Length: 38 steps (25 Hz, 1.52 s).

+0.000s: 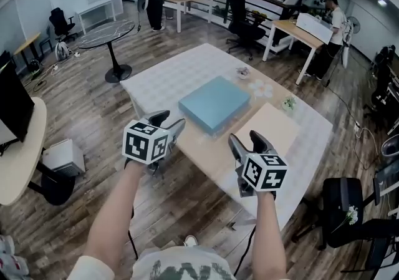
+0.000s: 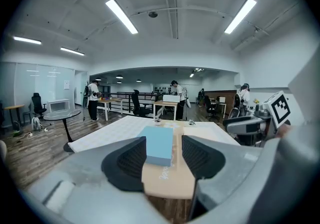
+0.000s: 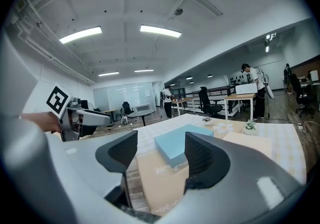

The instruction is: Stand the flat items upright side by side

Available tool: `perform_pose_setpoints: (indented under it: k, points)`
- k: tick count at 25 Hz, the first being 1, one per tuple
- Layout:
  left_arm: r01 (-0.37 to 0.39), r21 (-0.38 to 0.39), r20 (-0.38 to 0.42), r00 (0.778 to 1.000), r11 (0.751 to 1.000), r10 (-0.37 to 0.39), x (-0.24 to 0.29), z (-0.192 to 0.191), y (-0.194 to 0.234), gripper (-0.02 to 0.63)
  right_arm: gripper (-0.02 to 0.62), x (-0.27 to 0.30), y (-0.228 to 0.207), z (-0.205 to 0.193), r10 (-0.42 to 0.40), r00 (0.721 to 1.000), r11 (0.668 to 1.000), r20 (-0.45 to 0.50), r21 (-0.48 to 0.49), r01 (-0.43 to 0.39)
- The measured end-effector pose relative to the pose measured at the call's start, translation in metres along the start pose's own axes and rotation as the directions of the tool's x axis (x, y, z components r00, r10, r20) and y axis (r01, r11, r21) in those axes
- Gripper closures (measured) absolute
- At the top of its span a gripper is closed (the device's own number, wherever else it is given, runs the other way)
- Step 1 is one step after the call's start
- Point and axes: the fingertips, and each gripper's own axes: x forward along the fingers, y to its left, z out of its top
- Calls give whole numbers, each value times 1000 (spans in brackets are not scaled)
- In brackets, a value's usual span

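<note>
Pale-blue flat rectangular box (image 1: 215, 104) lies flat on the bench (image 1: 162, 76) ahead, midway between left tool (image 1: 171, 120) and right tool (image 1: 243, 137), both spread and empty.

The box (image 1: 215, 104) is a flat pale blue. The board (image 1: 274, 129) is plain tan with a faint whitish scribble print near 1 edge. The tablecloth (image 1: 165, 76) is white with a fine grid. The left gripper (image 1: 169, 120) and right gripper (image 1: 244, 137) are grey with black ribbed pads (image 2: 127, 160). Their 2 cubes (image 1: 147, 143) are white with black square markers. The floor (image 1: 187, 204) is dark brown wood planks.
</note>
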Motion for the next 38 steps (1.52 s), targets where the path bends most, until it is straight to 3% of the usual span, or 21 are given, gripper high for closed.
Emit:
perform_pose_setpoints:
  k: [14,23,31,38]
  points:
    - [60,37,-36,998,998,-59,78,1,28,371,296,55,-40,-9,-54,999,997,-2,46,54]
    - [194,58,-82,979,979,-189,172,14,82,371,296,130,-76,-13,-185,982,975,-41,119,189]
    - [351,52,-192,922,935,-336,274,13,144,371,296,219,-114,-16,-320,940,922,-115,189,337]
    - [486,-8,-306,831,874,-465,354,-13,176,371,296,274,-150,-50,-405,885,854,-229,251,455]
